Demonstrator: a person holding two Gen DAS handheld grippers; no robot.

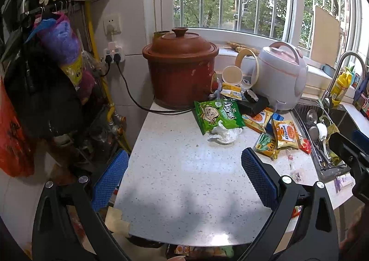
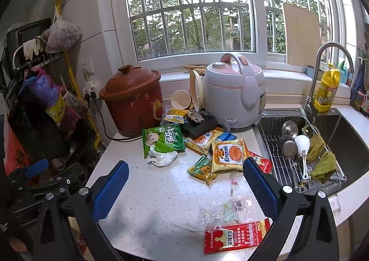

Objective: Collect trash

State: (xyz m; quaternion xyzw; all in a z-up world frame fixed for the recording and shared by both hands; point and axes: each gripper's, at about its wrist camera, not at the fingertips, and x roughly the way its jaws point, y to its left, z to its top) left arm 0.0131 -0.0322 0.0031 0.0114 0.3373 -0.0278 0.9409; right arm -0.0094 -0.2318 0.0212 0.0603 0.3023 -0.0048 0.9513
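Right wrist, two yellow Enaak packets (image 2: 228,155), one green wrapper (image 2: 162,140), one tissue (image 2: 161,158)

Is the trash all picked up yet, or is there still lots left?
Nothing looks done yet. Both the left gripper and the right gripper are open and hold nothing. Still lying on the counter: the green snack bag, the crumpled tissue, the Enaak packet and the red wrapper.
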